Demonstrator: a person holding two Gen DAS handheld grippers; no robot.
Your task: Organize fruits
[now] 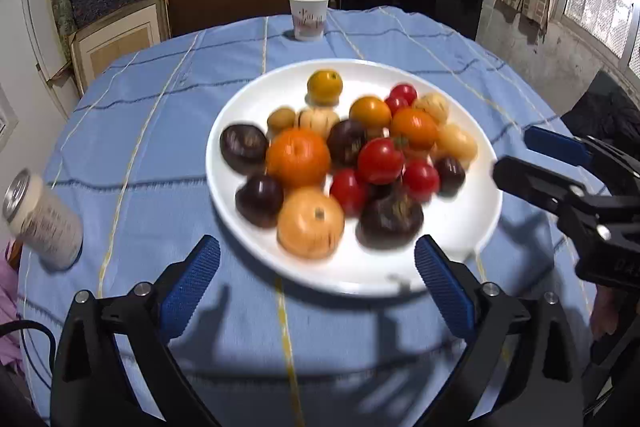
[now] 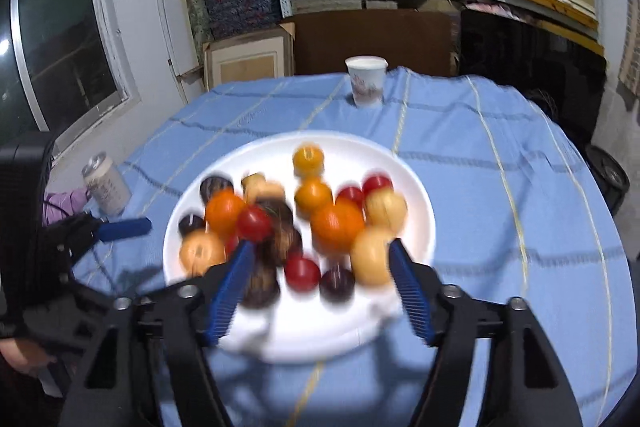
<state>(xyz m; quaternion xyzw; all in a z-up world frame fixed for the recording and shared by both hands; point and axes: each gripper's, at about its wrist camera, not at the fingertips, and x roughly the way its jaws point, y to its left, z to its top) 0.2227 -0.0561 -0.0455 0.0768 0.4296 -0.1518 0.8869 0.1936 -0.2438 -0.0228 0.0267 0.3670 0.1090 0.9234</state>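
Left wrist view: left tool (image 1: 316, 259) spread wide, nothing pinched, near the plate (image 1: 460, 227) rim
Right tool (image 2: 320, 259): spread, over piled fruits (image 2: 336, 223), gripping none

My counter (image 1: 152, 115), under a blue checked cloth (image 1: 360, 39), carries a white plate (image 1: 460, 227), paper cup (image 1: 309, 15) and can (image 1: 44, 223).

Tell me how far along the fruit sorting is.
Done: every visible fruit sits mixed on the white plate. In hand: nothing; left claw and right claw are open and empty. Left: grouping; the yellow fruit lies apart at the far side.
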